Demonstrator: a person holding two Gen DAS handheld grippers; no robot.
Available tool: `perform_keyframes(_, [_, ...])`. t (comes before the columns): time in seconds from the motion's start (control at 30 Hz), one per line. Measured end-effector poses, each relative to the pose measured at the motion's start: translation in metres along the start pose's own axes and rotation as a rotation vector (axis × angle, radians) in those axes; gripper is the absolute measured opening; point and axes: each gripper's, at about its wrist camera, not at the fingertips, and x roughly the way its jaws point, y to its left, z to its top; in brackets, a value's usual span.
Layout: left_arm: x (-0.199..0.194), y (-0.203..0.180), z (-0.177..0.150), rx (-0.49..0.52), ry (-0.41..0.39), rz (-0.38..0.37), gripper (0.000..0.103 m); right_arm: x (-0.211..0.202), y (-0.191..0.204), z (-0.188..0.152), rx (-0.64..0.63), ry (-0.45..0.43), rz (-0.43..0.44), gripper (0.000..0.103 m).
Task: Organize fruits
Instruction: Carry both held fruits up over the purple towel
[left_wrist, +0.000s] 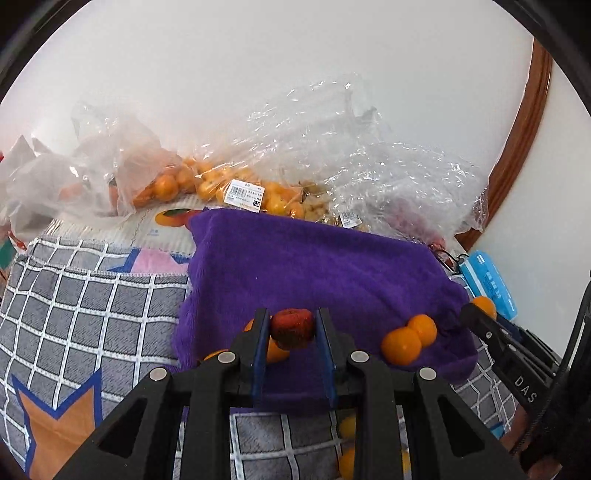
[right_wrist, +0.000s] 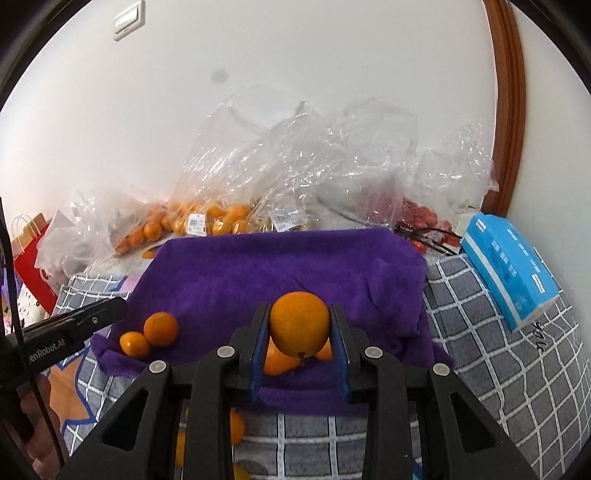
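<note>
In my left wrist view the left gripper (left_wrist: 292, 328) sits at lower centre, its blue pads clamped on a dark red fruit (left_wrist: 293, 328) that hangs above the purple towel (left_wrist: 314, 266). Just behind the left finger I can see part of an orange (left_wrist: 277, 350) lying on the towel, and to the right of centre a pair of small oranges (left_wrist: 410, 338) rest touching each other on the same cloth. At the right edge of that frame the tip of the right gripper (left_wrist: 476, 314) pokes in with a bit of orange showing at its end. In my right wrist view that gripper (right_wrist: 300, 328) is at lower centre, closed on a round orange (right_wrist: 299, 325) with its stem pointing down, held above the towel (right_wrist: 280, 266); more orange fruit (right_wrist: 277, 362) lies on the cloth right beneath it. The same pair of small oranges (right_wrist: 147, 338) appears at centre left, near the towel's front edge, and the left gripper's dark finger (right_wrist: 88, 317) reaches in from the left edge just above them. The towel lies on a grey checked cloth (left_wrist: 92, 306) with an orange star at lower left. Along the white wall in the upper half are crumpled clear bags (left_wrist: 332, 155), some holding oranges (left_wrist: 207, 181) with price labels, one to the right holding red fruit (right_wrist: 424, 218). A blue box (right_wrist: 509, 266) lies at the right of the right view, beside a wooden frame (right_wrist: 509, 110). A few oranges (right_wrist: 236, 428) show at the bottom, below the towel's edge, partly hidden by the gripper body.
</note>
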Motion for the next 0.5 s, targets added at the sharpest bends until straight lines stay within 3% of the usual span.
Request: perform_keyframes(0.5, [0.023, -0.002, -0.007, -0.006, 0.036, -0.037, 0.024, 0.029, -0.015, -0.007, 0.051, 0.030, -0.005, 0.031])
